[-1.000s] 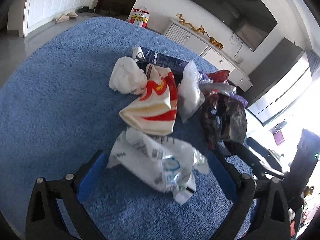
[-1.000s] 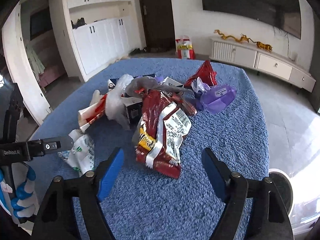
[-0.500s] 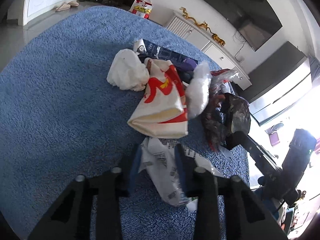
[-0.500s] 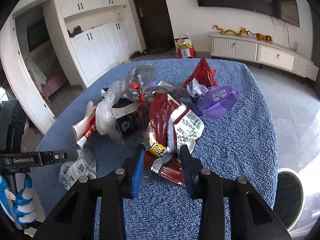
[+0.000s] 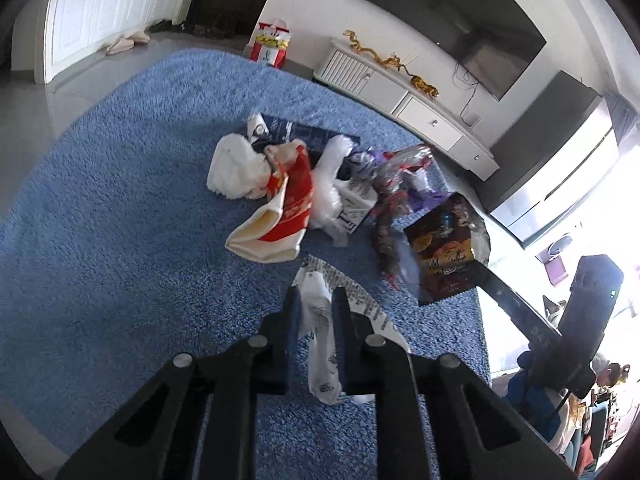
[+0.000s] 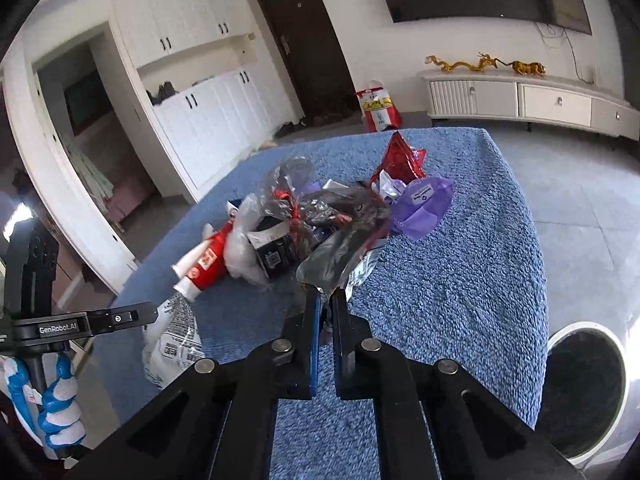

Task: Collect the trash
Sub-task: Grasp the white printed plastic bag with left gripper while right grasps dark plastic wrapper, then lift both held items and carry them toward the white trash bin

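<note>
Trash lies heaped on a blue fuzzy tabletop (image 5: 120, 220). My left gripper (image 5: 316, 296) has a white printed plastic wrapper (image 5: 320, 344) pinched between its closing jaws, and the wrapper hangs just above the cloth. From the right wrist view the same wrapper (image 6: 172, 340) dangles under the left gripper (image 6: 148, 312). My right gripper (image 6: 325, 298) is shut on the edge of a dark red snack bag (image 6: 344, 248), which is raised off the heap. In the left wrist view that snack bag (image 5: 448, 248) hangs from the right gripper (image 5: 480, 276).
In the heap lie a red-and-white paper cup (image 5: 284, 208), a white tissue wad (image 5: 236, 172), a clear plastic bag (image 5: 328, 192), a dark blue box (image 5: 304, 132), a purple wrapper (image 6: 424, 204) and a red foil pack (image 6: 400, 156). A round bin (image 6: 580, 392) stands off the table's right edge.
Both grippers went from wide open to closed, the left on the white wrapper, the right on the snack bag. Both pieces have been lifted, and the snack bag has come away from the heap.
</note>
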The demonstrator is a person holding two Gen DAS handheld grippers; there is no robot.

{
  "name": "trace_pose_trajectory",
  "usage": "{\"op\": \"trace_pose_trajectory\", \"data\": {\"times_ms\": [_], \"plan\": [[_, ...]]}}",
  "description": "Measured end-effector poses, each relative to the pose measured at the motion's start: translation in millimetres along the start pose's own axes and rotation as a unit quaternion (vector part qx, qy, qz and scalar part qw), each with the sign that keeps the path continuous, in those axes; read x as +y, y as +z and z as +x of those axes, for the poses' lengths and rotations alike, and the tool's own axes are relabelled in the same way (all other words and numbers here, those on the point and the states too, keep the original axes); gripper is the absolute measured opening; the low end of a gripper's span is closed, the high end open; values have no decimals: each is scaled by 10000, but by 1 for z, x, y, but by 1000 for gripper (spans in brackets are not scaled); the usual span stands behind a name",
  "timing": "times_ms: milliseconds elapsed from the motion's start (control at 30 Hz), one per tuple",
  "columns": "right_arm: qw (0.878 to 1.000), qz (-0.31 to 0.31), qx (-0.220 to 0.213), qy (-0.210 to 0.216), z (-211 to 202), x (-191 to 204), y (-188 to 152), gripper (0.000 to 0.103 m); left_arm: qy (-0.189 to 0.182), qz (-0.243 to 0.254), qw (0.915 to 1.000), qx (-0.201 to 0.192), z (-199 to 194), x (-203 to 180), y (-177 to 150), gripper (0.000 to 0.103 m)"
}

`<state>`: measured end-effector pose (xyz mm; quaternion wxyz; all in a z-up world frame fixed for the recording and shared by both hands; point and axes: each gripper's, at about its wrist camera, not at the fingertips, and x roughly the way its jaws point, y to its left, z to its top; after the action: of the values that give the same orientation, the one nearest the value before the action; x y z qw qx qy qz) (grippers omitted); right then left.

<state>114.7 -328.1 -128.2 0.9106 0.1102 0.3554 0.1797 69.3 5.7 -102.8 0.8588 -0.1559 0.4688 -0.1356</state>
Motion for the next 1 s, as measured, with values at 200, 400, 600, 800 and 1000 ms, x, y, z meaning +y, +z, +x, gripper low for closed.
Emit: {"op": "trace_pose_trajectory", "data": {"times_ms": [200,400,600,800,1000], "plan": [[9997,95,-196,76,-17,-3,-2,4,7,188,9997,-144,-16,-15,-3,7],[9992,162,-362,73,-33,-14,-5,4,53,328,9990,-292,-27,-26,1,6],[9989,233,-407,86,-37,-22,-11,4,-325,147,9994,7,-16,-26,-3,10],[9984,350,-443,99,-41,-32,-13,4,-447,126,9987,198,8,-34,-4,55],[9979,464,-452,7,-41,-45,-16,5,-1224,-642,9870,817,43,-31,2,55]]}}
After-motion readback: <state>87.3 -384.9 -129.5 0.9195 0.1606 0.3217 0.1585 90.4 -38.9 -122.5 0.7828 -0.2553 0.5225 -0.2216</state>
